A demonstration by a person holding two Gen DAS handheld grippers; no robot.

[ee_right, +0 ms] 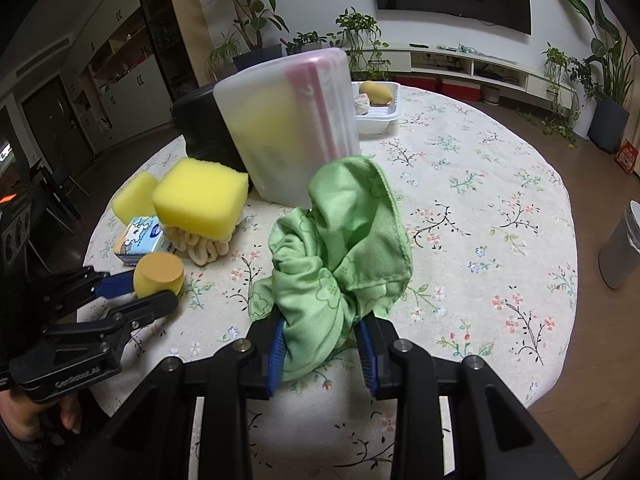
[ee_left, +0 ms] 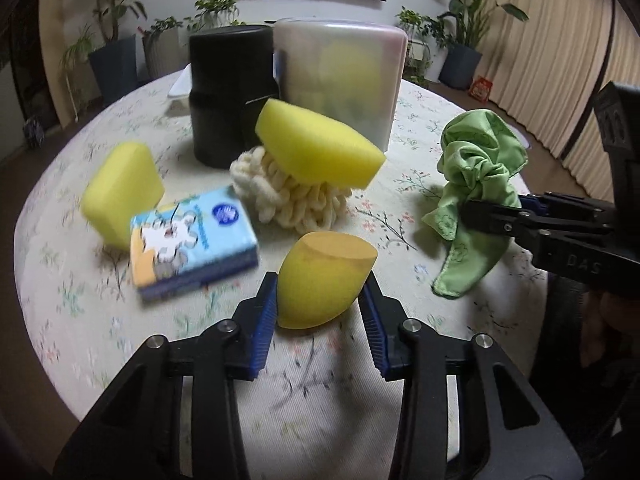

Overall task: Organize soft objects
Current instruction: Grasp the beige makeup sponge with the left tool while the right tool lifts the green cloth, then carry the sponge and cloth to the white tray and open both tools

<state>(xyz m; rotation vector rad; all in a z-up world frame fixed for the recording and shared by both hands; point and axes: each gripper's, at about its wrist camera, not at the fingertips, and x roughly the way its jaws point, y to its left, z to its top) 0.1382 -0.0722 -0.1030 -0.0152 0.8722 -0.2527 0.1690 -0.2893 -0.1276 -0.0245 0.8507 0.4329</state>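
On the round desk (ee_right: 500, 184) with its flowered cloth, the left tongs (ee_left: 320, 312) are closed around a yellow egg-shaped makeup sponge (ee_left: 320, 280) that stands near the desk's near edge; the blue pads (ee_left: 266, 320) sit against its sides. The right tongs (ee_right: 320, 356) clamp a crumpled green microfibre cloth (ee_right: 340, 256), bunched up and rising between their arms, over the middle of the desk. Just beyond the egg sponge lies a blue tissue packet (ee_left: 192, 244), leaning on a yellow foam block (ee_left: 120, 192). A second yellow foam block (ee_left: 316, 148) rests tilted on a cream knitted scrubber (ee_left: 292, 204). Toward the far edge stand a black cylindrical container (ee_left: 228, 92) and, touching it, a translucent plastic tub (ee_left: 340, 76) with something yellow inside. A white tray (ee_right: 380, 112) sits at the far edge.
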